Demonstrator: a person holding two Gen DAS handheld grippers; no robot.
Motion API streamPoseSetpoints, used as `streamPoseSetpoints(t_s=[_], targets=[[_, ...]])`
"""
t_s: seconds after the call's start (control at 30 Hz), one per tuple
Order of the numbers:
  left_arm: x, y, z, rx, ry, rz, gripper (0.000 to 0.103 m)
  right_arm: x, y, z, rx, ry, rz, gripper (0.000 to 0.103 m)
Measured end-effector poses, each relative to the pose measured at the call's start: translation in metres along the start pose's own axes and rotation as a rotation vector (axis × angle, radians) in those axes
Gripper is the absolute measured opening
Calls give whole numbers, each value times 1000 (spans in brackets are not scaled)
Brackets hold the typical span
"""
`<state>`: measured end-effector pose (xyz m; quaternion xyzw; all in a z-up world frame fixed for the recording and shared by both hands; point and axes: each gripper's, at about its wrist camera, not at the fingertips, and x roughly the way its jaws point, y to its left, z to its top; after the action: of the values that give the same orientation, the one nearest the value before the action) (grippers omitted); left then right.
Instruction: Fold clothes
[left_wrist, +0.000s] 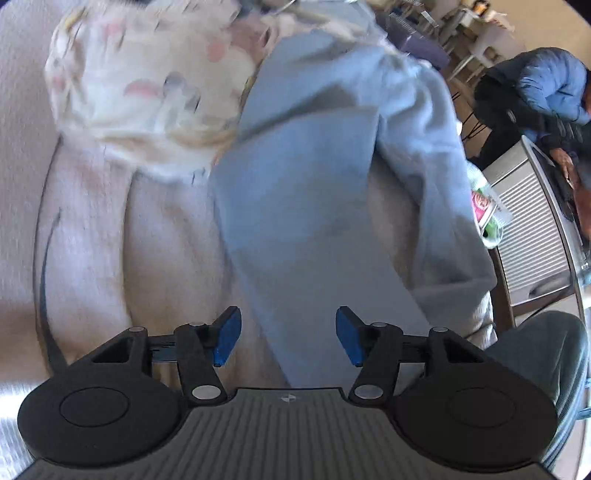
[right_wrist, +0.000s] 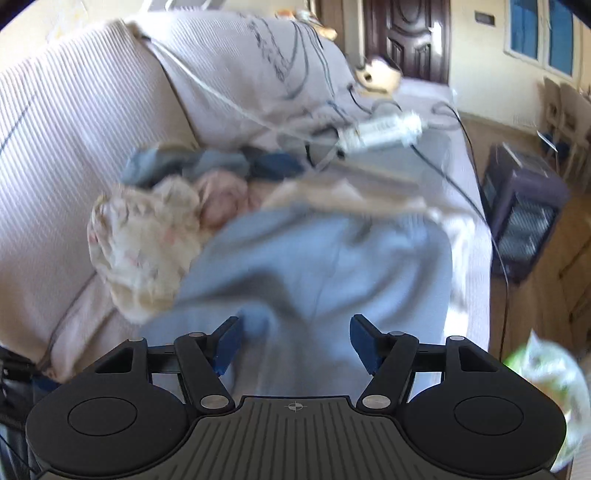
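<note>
Two sets of fingers hover spread and empty over the blue garment (left_wrist: 314, 177) on the sofa (left_wrist: 92, 229). Its long strip runs straight away from the left fingers (left_wrist: 288, 334), starting right between them; the right fingers (right_wrist: 295, 341) sit above a rumpled part, so the left looks better placed.

A pale blue garment (left_wrist: 314, 184) lies beside a cream cloth (left_wrist: 147, 92) with what seem pink blotches, on a pinkish-beige ribbed sofa (right_wrist: 66, 122).
</note>
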<state>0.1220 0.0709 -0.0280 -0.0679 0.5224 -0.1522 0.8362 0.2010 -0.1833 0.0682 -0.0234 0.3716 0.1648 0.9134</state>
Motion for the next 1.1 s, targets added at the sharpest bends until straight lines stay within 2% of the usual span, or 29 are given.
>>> streamPoseSetpoints(t_s=[0.07,0.1,0.2,0.23,0.33,0.4,0.43,0.67,0.73,0.77,0.8,0.83,0.87,0.9,0.93,1.1], targets=[[-1,-4,8,19,-40,13,56,11,-7,22,-18,10,63,66],[-2,-5,12,29,-59,24,60,19,-8,33,-23,19,82,66],[7,-6,18,46,-81,95,64,45,-8,67,-44,42,124,65],[12,-6,16,40,-73,113,64,57,-7,77,-54,46,117,65],[29,-1,1,-8,-5,91,64,98,3,104,-119,75,101,64],[38,1,-8,-48,41,60,64,130,5,118,-165,116,91,58],[41,3,-13,-60,61,49,64,146,3,123,-172,133,87,51],[60,3,-23,-58,79,35,66,229,-3,135,-167,214,7,50],[60,5,-20,-55,58,21,63,242,-1,132,-181,250,-6,47],[61,6,-18,-53,52,14,54,243,1,129,-192,253,-14,45],[61,7,-17,-59,50,-5,39,245,3,126,-203,256,-21,43],[62,8,-16,-68,49,-25,34,246,6,124,-217,256,-29,38],[61,9,-15,-77,51,-37,24,245,9,123,-240,250,-42,34],[58,10,-14,-73,43,-42,8,243,13,122,-261,241,-57,30],[55,11,-13,-66,33,-46,5,239,16,124,-272,226,-78,13],[18,19,-6,-61,7,-148,4,213,11,147,-220,110,-121,11]])
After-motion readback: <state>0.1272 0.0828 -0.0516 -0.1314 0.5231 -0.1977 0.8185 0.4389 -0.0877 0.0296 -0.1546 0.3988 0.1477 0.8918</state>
